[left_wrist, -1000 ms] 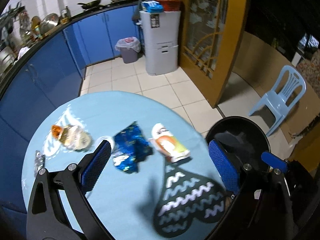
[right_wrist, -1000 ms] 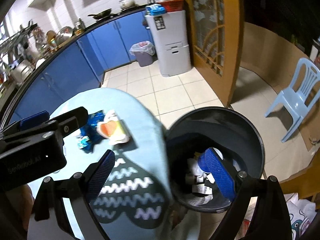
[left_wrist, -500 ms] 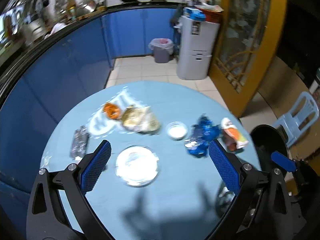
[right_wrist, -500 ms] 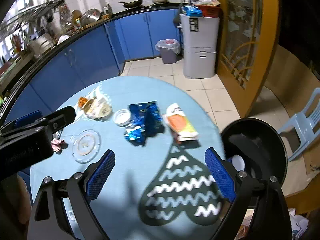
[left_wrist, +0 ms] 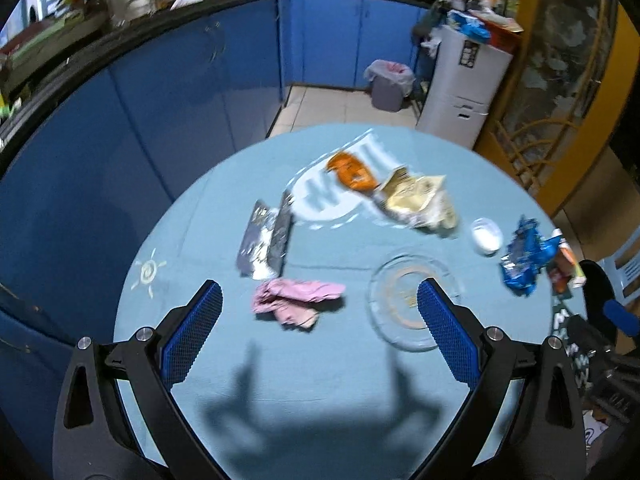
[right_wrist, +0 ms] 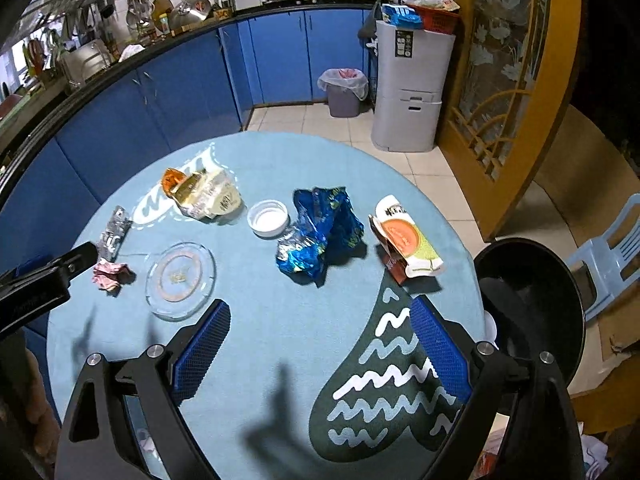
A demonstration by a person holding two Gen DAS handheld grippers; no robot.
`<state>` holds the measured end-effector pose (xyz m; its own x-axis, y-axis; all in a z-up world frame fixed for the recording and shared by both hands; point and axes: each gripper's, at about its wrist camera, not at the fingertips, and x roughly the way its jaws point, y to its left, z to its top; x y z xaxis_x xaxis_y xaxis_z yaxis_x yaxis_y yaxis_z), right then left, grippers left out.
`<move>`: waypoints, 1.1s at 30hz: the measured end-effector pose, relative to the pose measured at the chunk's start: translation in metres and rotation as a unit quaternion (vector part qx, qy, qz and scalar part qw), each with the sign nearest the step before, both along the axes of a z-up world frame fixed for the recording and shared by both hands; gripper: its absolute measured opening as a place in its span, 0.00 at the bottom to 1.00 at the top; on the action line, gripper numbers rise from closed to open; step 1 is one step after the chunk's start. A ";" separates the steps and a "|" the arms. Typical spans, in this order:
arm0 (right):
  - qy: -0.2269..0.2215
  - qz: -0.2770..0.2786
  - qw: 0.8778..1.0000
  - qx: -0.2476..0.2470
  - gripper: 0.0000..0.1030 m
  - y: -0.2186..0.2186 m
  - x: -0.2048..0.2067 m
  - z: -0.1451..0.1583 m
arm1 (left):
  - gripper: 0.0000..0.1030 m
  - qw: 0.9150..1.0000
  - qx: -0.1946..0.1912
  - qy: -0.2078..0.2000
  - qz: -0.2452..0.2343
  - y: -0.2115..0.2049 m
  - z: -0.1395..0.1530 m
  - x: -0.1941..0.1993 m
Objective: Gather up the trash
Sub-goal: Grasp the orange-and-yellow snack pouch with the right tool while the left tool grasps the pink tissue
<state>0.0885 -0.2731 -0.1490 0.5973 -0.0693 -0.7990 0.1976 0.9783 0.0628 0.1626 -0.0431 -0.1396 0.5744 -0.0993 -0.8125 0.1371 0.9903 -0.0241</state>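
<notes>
Left gripper [left_wrist: 318, 330] wide, empty, lower centre above pink wrapper [left_wrist: 296, 306]. Right gripper [right_wrist: 320, 340] wide, empty.

pink wrapper [left_wrist: 296, 302], blue foil bag [right_wrist: 320, 236]

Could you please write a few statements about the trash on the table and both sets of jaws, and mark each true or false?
1. The left gripper is open and holds nothing. True.
2. The crumpled pink paper lies inside the clear glass dish. False: it lies on the table beside the dish.
3. The blue wrapper lies between the white lid and the orange-and-white carton. True.
4. The right gripper is shut on the carton. False: its jaws are open and empty.
5. The black bin stands off the table edge. True.
</notes>
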 end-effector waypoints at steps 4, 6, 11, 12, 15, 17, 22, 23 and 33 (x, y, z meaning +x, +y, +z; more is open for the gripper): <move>0.012 -0.012 1.000 -0.001 0.86 -0.008 0.003 -0.010 | 0.94 1.000 0.000 0.018 0.005 0.008 -0.019 0.007; 0.019 -0.020 1.000 0.000 0.86 -0.016 0.004 -0.016 | 0.94 1.000 0.000 0.026 0.005 0.007 -0.025 0.010; 0.035 -0.028 0.999 0.002 0.86 -0.029 0.010 -0.030 | 0.93 0.999 0.002 0.043 0.014 0.010 -0.041 0.019; 0.037 -0.029 0.999 -0.001 0.86 -0.031 0.011 -0.031 | 0.93 0.999 0.001 0.046 0.016 0.012 -0.044 0.021; 0.036 -0.039 0.999 -0.006 0.86 -0.041 0.015 -0.035 | 0.87 0.998 0.000 0.057 0.022 0.014 -0.052 0.023; 0.034 -0.046 0.998 -0.013 0.86 -0.050 0.017 -0.035 | 0.83 0.998 0.001 0.064 0.022 0.013 -0.057 0.024; 0.037 -0.049 0.998 -0.020 0.82 -0.065 0.030 -0.042 | 0.79 0.998 0.012 0.062 0.023 0.010 -0.062 0.021; 0.040 -0.046 0.998 -0.021 0.78 -0.067 0.034 -0.044 | 0.77 0.998 0.015 0.061 0.027 0.010 -0.062 0.020; 0.051 -0.006 0.999 -0.004 0.05 -0.057 0.044 -0.056 | 0.24 0.997 0.006 0.059 0.054 0.027 -0.055 0.019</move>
<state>0.1321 -0.3305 -0.2050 0.5122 -0.0817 -0.8550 0.2140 0.9762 0.0350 0.1816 -0.0156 -0.1945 0.4822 -0.0317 -0.8755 0.0270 0.9994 -0.0214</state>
